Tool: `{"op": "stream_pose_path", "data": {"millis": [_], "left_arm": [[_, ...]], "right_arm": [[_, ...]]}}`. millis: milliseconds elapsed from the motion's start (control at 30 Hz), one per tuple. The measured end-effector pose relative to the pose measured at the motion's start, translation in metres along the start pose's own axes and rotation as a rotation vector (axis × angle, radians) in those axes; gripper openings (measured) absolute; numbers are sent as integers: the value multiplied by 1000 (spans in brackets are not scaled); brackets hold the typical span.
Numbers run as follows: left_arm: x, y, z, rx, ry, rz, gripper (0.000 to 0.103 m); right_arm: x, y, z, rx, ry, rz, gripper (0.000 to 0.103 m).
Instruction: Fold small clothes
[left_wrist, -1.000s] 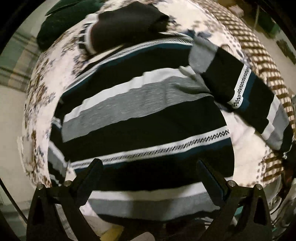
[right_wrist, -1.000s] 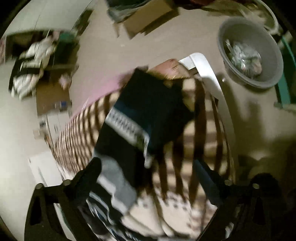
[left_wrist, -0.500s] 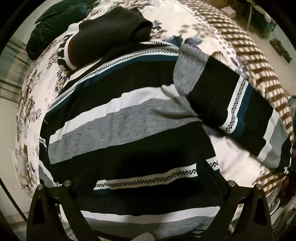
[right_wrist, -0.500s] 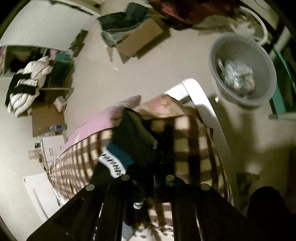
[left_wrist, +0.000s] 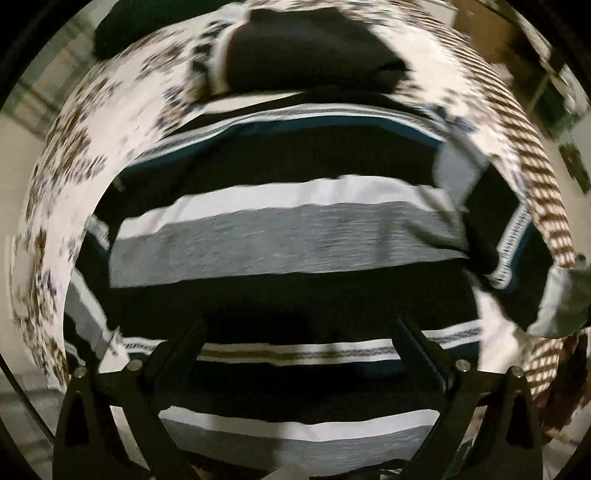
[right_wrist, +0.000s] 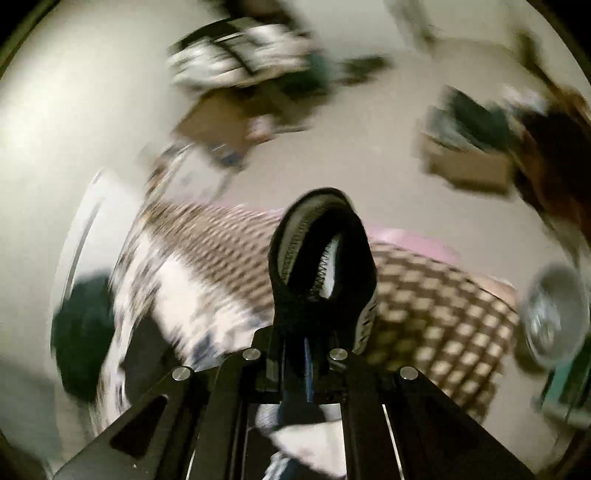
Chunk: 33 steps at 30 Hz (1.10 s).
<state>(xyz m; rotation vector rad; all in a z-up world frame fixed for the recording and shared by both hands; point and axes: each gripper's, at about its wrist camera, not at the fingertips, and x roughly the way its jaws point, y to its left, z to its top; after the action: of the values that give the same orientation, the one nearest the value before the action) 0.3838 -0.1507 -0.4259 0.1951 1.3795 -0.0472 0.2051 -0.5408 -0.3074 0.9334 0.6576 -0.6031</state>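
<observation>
A black, white, grey and teal striped sweater (left_wrist: 280, 236) lies flat on the floral bed sheet (left_wrist: 70, 192). Above its lower stripes my left gripper (left_wrist: 299, 332) hovers open, fingers wide apart with nothing pinched. The sweater's right sleeve (left_wrist: 509, 236) stretches toward the picture's right edge. In the blurred right wrist view my right gripper (right_wrist: 304, 339) is shut on the sleeve end (right_wrist: 321, 240). The fabric bulges in a loop above the fingertips, and more sleeve hangs below them.
A folded black garment (left_wrist: 306, 55) lies on the sheet beyond the sweater. A brown checked blanket (right_wrist: 424, 295) covers the bed's far side. Past the bed are bare floor, cardboard boxes (right_wrist: 469, 162), a grey basin (right_wrist: 554, 317) and piled clothes (right_wrist: 240, 55).
My right gripper closed on the sleeve end, then rose and rolled with it. The left gripper slid across the sweater and stayed open.
</observation>
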Motion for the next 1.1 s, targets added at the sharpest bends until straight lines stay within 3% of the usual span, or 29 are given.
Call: {"op": "stream_pose_path", "data": {"millis": [133, 267, 433, 567, 667, 967, 1100], "left_arm": [[12, 52, -9, -92, 17, 22, 103], [25, 107, -21, -192, 39, 47, 103], [45, 169, -45, -306, 72, 82, 103], [57, 206, -60, -366, 91, 97, 103], [65, 229, -70, -411, 100, 101, 103], [83, 271, -89, -515, 117, 90, 103], [83, 284, -99, -570, 121, 64, 103]], "right_arm": [[19, 128, -50, -239, 78, 93, 7], [54, 243, -139, -446, 189, 157, 7], [96, 343, -267, -662, 305, 187, 7], [129, 376, -355, -794, 383, 158, 7], [154, 379, -393, -865, 431, 118, 7], [203, 385, -465, -997, 544, 52, 7], [207, 384, -487, -1011, 720, 80, 12]]}}
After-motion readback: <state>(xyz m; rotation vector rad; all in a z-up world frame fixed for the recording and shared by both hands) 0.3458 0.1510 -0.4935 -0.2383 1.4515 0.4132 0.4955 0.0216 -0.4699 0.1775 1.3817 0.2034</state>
